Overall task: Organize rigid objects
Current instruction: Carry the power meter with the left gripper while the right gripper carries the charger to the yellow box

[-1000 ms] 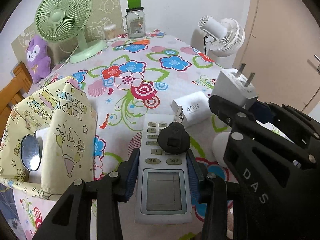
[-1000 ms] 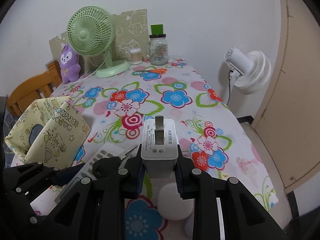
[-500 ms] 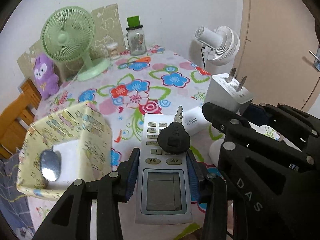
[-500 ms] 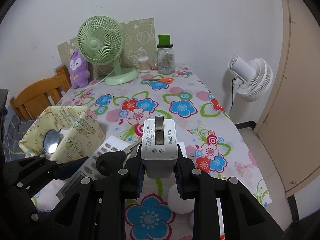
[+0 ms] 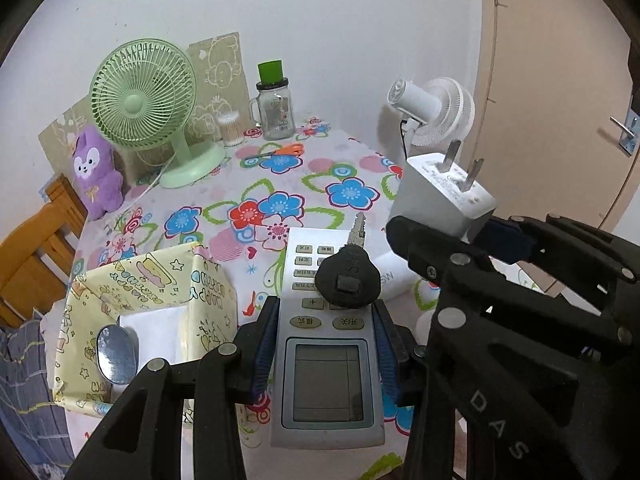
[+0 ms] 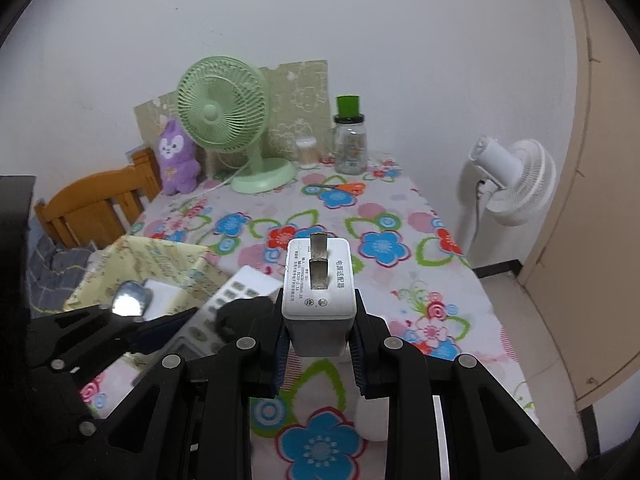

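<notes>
The table (image 6: 400, 216) runs from the wall, where a green fan (image 5: 152, 100) stands, out toward the camera; its right edge drops to the floor beside a white fan (image 6: 508, 180) and a door (image 5: 560, 80), its left edge meets a wooden chair (image 6: 92, 204); the flowered cloth between the green fan and the box (image 5: 168, 292) is mostly bare, with only orange scissors (image 5: 280, 151) lying on it (a plush toy (image 5: 96, 172), a jar (image 5: 276, 112) and a cotton-swab tub (image 5: 230, 130) crowd the wall end beside the green fan).

The box, on the camera's side of the green fan by the table's left edge, is open at the top; in it lie a white block (image 5: 154, 326) and a small round mirror (image 5: 115, 354).

The left gripper (image 5: 326, 344) is clamped on a remote (image 5: 326, 360), pads pressing both long sides, and a black-headed key (image 5: 348, 276) rests on its buttons; the right gripper (image 6: 318, 344) is clamped on a white charger (image 6: 318, 292), prongs pointing toward the green fan. A second white charger (image 5: 394, 278) lies on the cloth behind the remote.

Since a second ago both grippers have risen with their loads, grips unchanged; the table looks lower and farther off, and the box interior, then seen edge-on, now shows from above.
</notes>
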A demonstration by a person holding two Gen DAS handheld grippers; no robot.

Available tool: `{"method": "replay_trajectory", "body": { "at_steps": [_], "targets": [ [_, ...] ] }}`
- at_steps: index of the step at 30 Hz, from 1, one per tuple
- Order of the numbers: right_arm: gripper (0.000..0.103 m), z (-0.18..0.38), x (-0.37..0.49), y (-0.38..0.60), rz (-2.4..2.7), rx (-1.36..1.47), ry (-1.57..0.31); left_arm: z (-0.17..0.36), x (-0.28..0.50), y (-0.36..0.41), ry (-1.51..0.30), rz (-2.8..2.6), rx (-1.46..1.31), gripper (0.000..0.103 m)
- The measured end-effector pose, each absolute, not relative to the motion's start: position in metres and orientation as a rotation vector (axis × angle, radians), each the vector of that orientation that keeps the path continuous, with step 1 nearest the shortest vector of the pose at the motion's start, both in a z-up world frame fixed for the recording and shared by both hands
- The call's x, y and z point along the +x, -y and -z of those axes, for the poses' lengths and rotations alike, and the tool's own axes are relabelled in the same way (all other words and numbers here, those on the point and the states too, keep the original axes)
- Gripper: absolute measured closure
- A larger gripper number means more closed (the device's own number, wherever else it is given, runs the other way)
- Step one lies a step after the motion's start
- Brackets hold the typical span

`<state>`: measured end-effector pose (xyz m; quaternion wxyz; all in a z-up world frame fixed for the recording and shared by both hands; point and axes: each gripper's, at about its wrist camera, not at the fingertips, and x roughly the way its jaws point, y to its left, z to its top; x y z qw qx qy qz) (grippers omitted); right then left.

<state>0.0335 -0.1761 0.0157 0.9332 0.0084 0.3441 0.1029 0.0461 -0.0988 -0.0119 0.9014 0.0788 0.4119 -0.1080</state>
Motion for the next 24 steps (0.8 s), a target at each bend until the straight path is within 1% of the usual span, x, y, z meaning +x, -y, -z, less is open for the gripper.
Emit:
{"method": "replay_trajectory", "body": {
  "at_steps": [17, 24],
  "targets": [
    [0.074, -0.026, 0.040, 0.146, -0.207, -0.014, -0.706, 0.002, 0.051, 0.069, -0.824, 0.219, 0.156, 0.058],
    [0.074, -0.022, 0.048, 0.129, -0.192, -0.033, -0.739, 0.006, 0.057, 0.053, -0.847, 0.201, 0.161, 0.058]
  ]
}}
